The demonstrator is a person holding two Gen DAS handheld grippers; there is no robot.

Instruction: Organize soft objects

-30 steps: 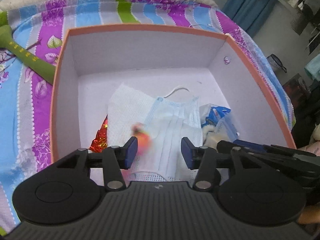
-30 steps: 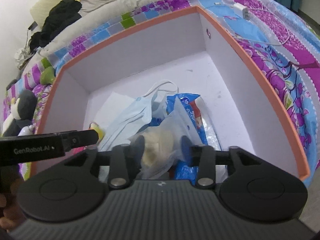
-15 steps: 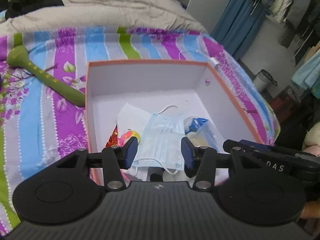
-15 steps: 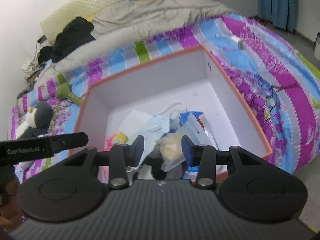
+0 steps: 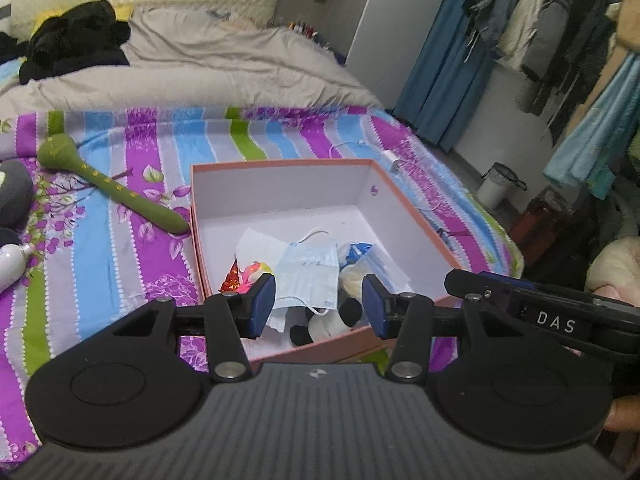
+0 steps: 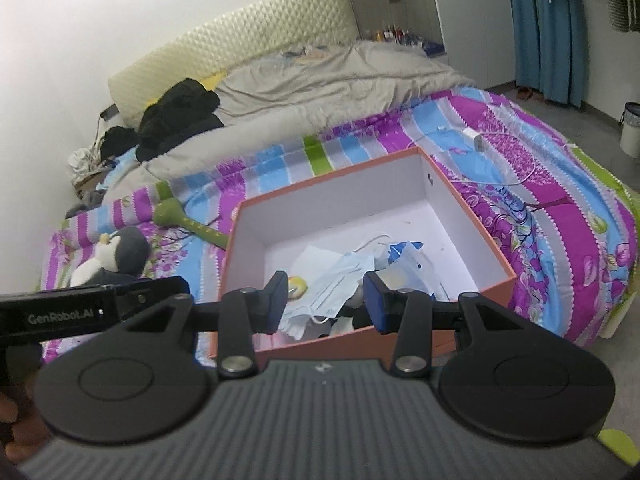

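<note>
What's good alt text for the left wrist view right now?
The empty, open left gripper is seen above an open pink box on a striped bedspread; the box holds a blue face mask, tissue and small soft items. A green massage stick lies left of the box.

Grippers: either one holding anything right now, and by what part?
Nothing held. Left gripper and right gripper both stand open and empty above the box; the mask lies inside.
</note>
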